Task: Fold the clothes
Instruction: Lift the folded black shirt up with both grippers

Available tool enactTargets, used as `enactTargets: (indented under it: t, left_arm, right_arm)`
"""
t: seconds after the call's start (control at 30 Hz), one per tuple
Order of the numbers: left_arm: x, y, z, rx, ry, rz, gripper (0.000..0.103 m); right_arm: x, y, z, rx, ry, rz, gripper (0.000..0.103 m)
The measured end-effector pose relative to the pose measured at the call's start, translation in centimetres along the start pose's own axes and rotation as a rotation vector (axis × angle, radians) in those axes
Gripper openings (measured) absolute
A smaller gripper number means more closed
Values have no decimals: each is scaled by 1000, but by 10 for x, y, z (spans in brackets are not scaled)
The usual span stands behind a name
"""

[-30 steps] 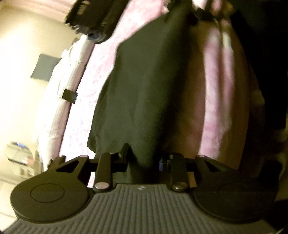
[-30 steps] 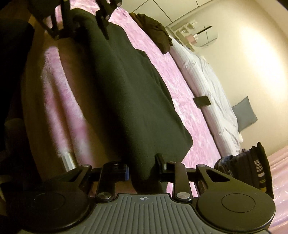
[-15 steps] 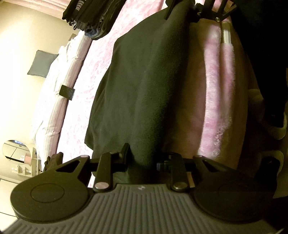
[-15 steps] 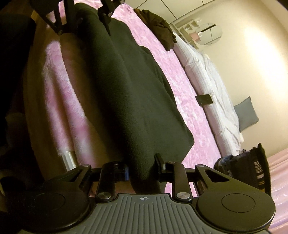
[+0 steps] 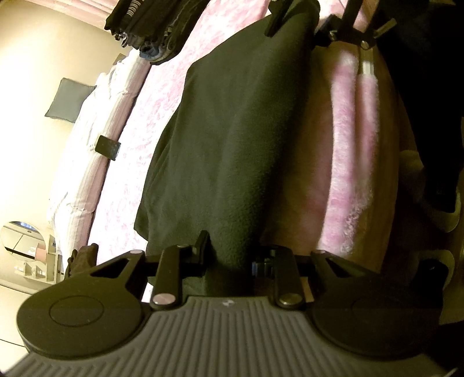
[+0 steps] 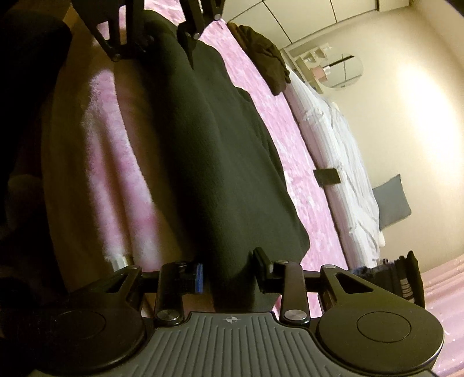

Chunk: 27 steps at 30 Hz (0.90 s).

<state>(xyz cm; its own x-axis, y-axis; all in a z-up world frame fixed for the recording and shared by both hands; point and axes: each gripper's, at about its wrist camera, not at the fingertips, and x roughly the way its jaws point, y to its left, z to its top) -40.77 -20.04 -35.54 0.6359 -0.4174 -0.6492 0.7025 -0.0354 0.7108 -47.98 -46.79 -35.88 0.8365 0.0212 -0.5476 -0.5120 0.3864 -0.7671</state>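
A dark fleece garment [image 5: 232, 130] lies stretched along the near edge of the pink bed [image 5: 162, 95], partly hanging over its side. My left gripper [image 5: 232, 258] is shut on one end of it. In the right wrist view it shows at the top [image 6: 162, 34], still gripping the fold. At the other end of the garment [image 6: 217, 145], my right gripper [image 6: 230, 269] has its jaws opening. The cloth is still between them, and a gap shows beside the blue pad [image 6: 199, 274]. In the left wrist view it shows at the top [image 5: 301, 26].
A stack of folded clothes [image 6: 400, 278] sits on the bed past my right gripper. A brown garment [image 6: 266, 58] lies in a heap at the other end. White bedding [image 6: 342, 162], a grey cushion [image 6: 391, 200] and a small black object [image 6: 326, 176] lie along the far side. A person's dark leg [image 5: 429, 116] stands close by.
My right gripper's jaws have spread, and its blue pad now stands off the cloth. Both views have rolled slightly. The garment lies where it was, and my left grip holds.
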Motion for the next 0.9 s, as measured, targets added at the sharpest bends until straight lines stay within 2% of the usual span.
enactTargets:
  t: [0.2,0.23,0.47,0.6,0.7,0.8,0.9]
  left_arm:
    - [0,0,-2,-6,-23,-2,23]
    - [0,1,-3,-7,-27,-3,23]
    - [0,11,-3,-60,-42,-46,21]
    - [4,26,0,-63,-45,-119,19]
    - [12,45,6,-68,-33,-219,18]
    - [20,67,14,-83,7,-327,17]
    - [21,86,26,-59,51,-404,16]
  right_arm:
    - [5,2,-3,1,2,11,32]
    - [5,1,-4,16,5,17,23]
    - [0,-21,-4,39,-28,75,18]
    - [9,-46,-12,53,-80,186,17]
    - [22,-69,-17,65,-111,277,16]
    - [29,-93,-14,97,-104,382,16]
    - [23,-118,-4,126,-70,455,15]
